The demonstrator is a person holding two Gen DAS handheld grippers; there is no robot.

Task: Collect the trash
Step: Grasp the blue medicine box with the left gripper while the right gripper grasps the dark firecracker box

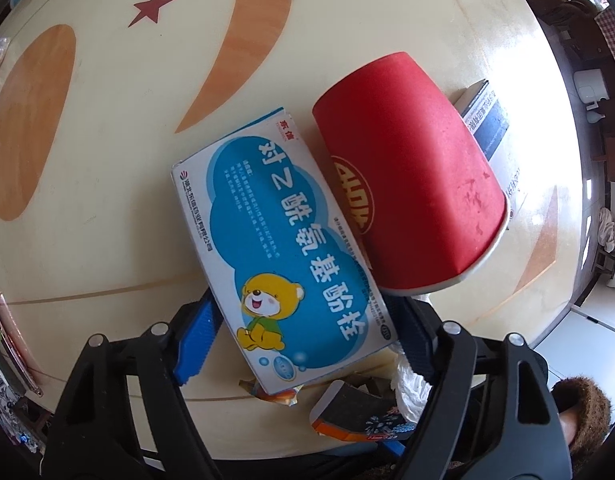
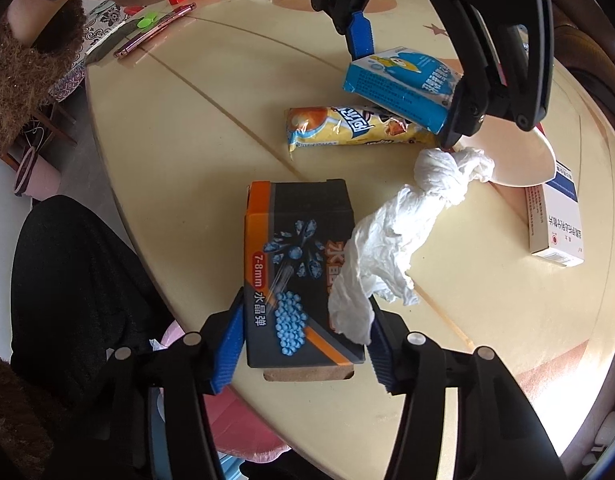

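My left gripper (image 1: 303, 336) is shut on a blue and white medicine box with a cartoon bear (image 1: 283, 248), held above the table; the box also shows in the right wrist view (image 2: 399, 80). A red paper cup (image 1: 411, 168) lies on its side just right of the box. My right gripper (image 2: 303, 344) is shut on a black and orange gel-ball box (image 2: 299, 272) at the table's near edge. A crumpled white tissue (image 2: 395, 232) lies across that box's right side. A yellow snack wrapper (image 2: 355, 128) lies under the left gripper.
A white and blue medicine box (image 2: 555, 220) lies at the right beside the cup's rim (image 2: 519, 160). The round cream table (image 2: 187, 160) has orange inlays. A pink phone (image 2: 155, 36) and small items sit at the far left. A pink bin (image 2: 243, 424) stands below the table edge.
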